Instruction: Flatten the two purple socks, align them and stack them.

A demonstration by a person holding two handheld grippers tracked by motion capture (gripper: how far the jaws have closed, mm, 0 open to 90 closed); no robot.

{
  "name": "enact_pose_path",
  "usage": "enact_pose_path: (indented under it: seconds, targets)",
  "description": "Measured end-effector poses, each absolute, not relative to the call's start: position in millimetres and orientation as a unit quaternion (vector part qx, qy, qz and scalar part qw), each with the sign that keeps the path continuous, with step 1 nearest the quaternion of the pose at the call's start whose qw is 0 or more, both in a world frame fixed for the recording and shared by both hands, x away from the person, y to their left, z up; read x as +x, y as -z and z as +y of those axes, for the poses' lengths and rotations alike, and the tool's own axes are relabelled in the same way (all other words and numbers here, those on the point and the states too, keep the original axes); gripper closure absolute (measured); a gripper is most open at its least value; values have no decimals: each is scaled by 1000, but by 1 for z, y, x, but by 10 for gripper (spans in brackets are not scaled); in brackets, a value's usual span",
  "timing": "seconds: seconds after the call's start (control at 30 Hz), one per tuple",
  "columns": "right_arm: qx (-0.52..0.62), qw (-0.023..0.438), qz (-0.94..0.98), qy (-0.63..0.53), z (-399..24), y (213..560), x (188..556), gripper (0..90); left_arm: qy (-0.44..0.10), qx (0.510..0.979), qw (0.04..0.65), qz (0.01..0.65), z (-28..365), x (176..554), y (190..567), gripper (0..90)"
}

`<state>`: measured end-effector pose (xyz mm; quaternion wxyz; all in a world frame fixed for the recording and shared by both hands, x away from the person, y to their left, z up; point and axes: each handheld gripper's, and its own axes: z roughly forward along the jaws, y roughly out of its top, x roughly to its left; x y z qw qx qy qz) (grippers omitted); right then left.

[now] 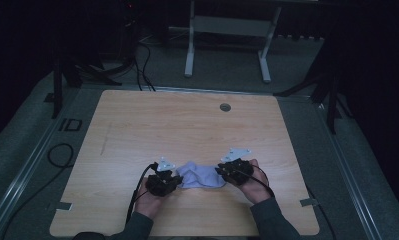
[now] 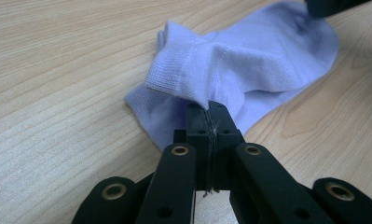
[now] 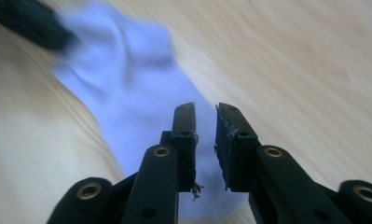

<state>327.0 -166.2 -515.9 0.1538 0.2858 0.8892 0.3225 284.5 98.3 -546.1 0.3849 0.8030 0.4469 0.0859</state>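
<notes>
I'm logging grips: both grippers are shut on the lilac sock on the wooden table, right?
Not quite. Only the left gripper is shut on the sock; the right gripper view shows the right gripper open over the sock, its jaws apart.

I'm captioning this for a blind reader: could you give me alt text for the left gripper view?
The left claw, jaws shut, pinches a fold of a pale lilac sock near its ribbed cuff. The sock lies crumpled on a light wooden table.
</notes>
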Motion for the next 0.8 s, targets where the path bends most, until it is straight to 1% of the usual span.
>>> enact_pose_path:
  seconds: [0.17,0.33,0.57,0.73,0.77,0.8]
  targets:
    - [317,163,896,-263,-169,544,333,826,-81,805,385,444,99,283,545,894]
    - [340,157,889,-262,-167,544,332,827,-79,809,379,443,105,279,541,894]
    - [356,140,874,-298,-172,548,329,827,-80,806,359,463,116,281,550,883]
    - [361,137,870,-305,-173,549,328,827,-94,800,363,469,121,281,547,749]
    - [361,138,870,-307,-173,550,328,827,-94,800,363,469,121,281,547,749]
    - [361,138,870,-307,-173,550,328,826,-114,787,377,475,126,280,540,749]
